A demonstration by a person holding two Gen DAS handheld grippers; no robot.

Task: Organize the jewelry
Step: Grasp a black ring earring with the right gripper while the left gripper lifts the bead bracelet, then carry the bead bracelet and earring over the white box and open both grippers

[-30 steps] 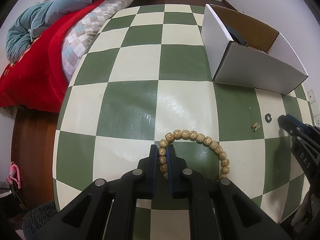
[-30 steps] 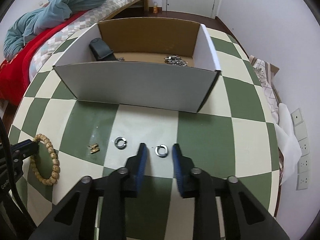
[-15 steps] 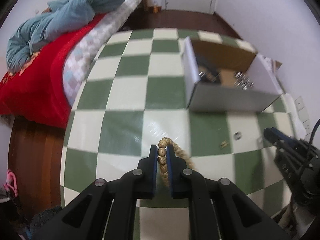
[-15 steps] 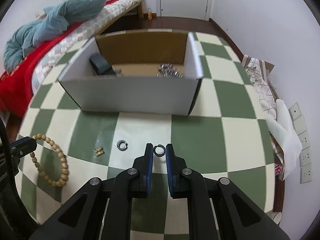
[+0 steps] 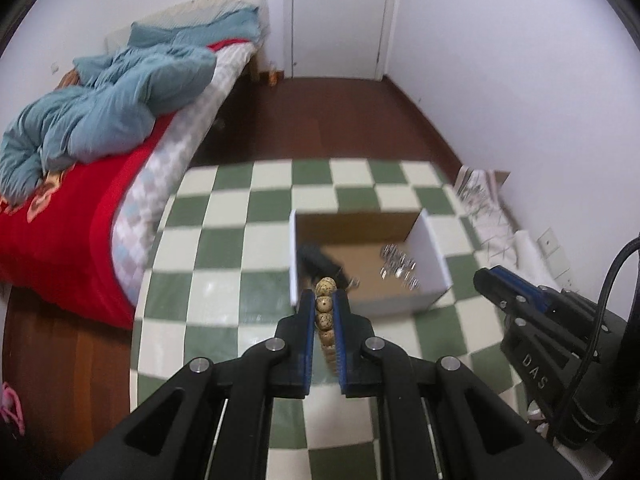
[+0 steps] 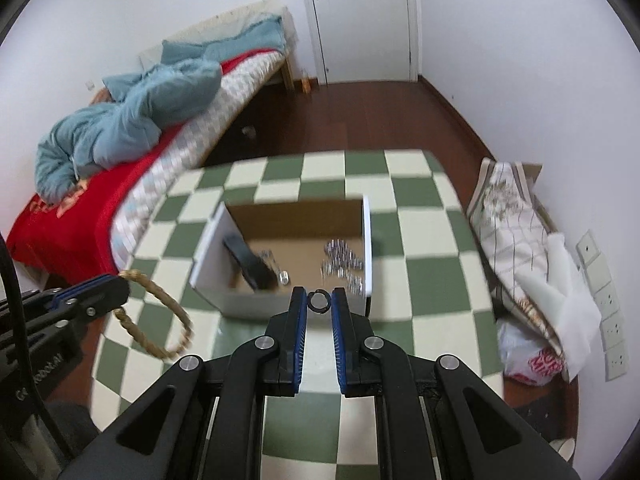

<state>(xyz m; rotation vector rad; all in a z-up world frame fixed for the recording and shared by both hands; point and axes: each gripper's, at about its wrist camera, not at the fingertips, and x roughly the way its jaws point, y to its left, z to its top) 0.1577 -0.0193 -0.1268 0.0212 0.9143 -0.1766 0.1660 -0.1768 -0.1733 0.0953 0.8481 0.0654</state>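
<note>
My left gripper is shut on a tan bead bracelet and holds it high above the checkered table, near the white cardboard box. From the right wrist view the bracelet hangs as a loop from the left gripper. My right gripper is shut on a small dark ring, lifted just before the box. The box holds a black item and silver jewelry.
The green and cream checkered table stands beside a bed with a red cover and a blue quilt. Folded cloth and bags lie by the right wall. A door is at the back.
Both grippers rose well above the table, carrying the bracelet and the ring, and now sit nearer the box. The right gripper closed on the ring a second ago.
</note>
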